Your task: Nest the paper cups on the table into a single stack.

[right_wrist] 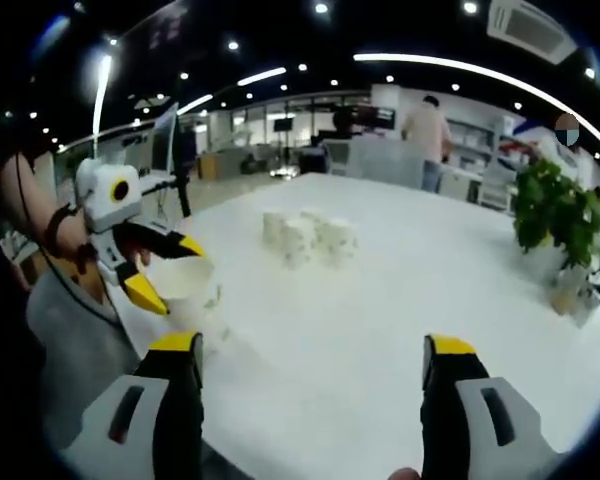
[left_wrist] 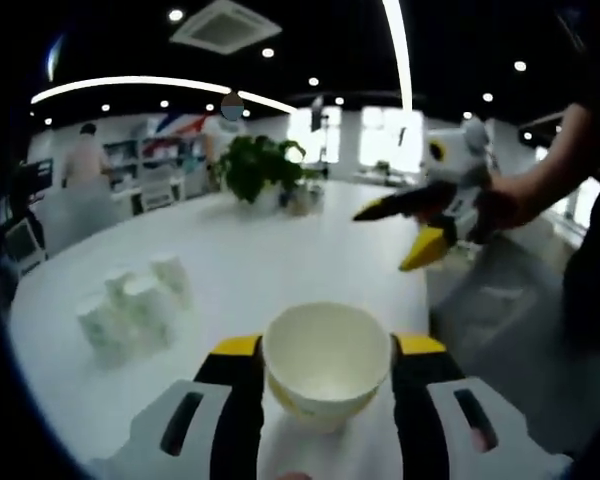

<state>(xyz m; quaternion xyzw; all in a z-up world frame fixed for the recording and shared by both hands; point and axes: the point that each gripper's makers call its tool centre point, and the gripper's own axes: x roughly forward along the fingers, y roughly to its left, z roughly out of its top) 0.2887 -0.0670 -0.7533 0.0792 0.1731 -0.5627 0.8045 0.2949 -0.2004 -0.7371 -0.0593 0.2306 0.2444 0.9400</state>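
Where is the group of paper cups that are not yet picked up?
In the left gripper view, the loose cups stand on the white table, left of the held cup and nearer than the potted plant.

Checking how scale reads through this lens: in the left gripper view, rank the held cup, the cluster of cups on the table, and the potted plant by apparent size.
1. Held cup, largest, though it sits right at the camera between the jaws.
2. Cluster of cups and potted plant look about alike; distance makes ranking them unsure.
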